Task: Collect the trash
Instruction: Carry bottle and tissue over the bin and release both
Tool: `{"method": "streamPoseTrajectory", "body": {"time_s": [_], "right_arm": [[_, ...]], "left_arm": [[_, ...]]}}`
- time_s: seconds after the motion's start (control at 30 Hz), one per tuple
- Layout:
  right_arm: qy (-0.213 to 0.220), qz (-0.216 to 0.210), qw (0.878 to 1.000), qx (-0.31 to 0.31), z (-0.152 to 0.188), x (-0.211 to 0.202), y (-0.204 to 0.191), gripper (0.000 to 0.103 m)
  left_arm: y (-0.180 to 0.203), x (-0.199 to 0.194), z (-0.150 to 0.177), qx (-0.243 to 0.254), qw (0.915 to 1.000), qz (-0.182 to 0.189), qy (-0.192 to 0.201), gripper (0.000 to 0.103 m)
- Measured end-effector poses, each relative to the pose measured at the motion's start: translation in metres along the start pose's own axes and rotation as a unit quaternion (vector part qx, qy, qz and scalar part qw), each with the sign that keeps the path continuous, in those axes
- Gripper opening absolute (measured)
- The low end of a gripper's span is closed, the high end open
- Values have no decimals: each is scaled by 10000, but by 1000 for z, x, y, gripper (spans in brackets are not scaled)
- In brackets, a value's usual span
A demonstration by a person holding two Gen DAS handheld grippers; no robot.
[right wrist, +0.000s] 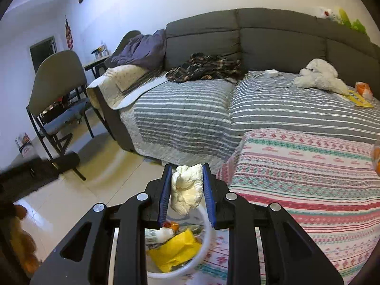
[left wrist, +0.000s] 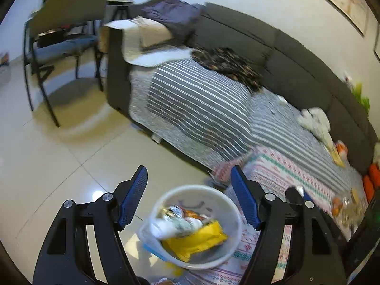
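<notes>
A white round bin (left wrist: 228, 204) stands on the floor below my left gripper (left wrist: 188, 174). It holds a yellow wrapper (left wrist: 197, 239), a clear plastic container (left wrist: 152, 232) and other scraps. The left jaws stand wide apart with nothing between them. My right gripper (right wrist: 186, 168) is shut on a crumpled white tissue wad (right wrist: 187, 187), hanging just above the same bin (right wrist: 209, 228), where the yellow wrapper (right wrist: 175, 249) shows. On the sofa's far right lie an orange packet (right wrist: 363, 89) and a yellow paper (right wrist: 359, 101).
A grey sofa (right wrist: 273, 35) with a striped cover (right wrist: 190, 118) fills the middle. On it lie a plaid garment (right wrist: 204, 68) and a white plush toy (right wrist: 319, 76). A patterned cloth (right wrist: 308, 166) covers the near right. A chair (right wrist: 57, 90) stands left on the tiled floor (left wrist: 59, 154).
</notes>
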State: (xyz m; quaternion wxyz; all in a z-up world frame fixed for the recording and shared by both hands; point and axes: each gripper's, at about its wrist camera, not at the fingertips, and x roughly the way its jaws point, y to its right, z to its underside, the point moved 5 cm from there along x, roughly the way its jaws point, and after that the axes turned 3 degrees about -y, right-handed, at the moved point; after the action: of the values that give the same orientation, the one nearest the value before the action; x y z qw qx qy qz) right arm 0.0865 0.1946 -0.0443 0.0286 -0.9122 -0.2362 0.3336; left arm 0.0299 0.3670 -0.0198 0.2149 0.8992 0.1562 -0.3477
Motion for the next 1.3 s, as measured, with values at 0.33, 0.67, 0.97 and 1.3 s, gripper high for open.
{"method": "streamPoseTrajectory", "body": {"time_s": [0.33, 0.67, 0.97, 1.3], "right_arm": [[-183, -18, 9998, -89, 5, 32, -43, 68], [-203, 177, 9996, 38, 2, 27, -36, 78], [367, 727, 9967, 62, -11, -12, -9, 96], [491, 1255, 9904, 319, -8, -48, 67, 96]], "left_arm": [[-51, -19, -23, -524, 9969, -435, 387, 78], [-62, -25, -25, -603, 9955, -540, 483, 89], [-33, -28, -20, -53, 9905, -1135, 776, 96], [44, -37, 9, 715, 9837, -1139, 1189, 96]]}}
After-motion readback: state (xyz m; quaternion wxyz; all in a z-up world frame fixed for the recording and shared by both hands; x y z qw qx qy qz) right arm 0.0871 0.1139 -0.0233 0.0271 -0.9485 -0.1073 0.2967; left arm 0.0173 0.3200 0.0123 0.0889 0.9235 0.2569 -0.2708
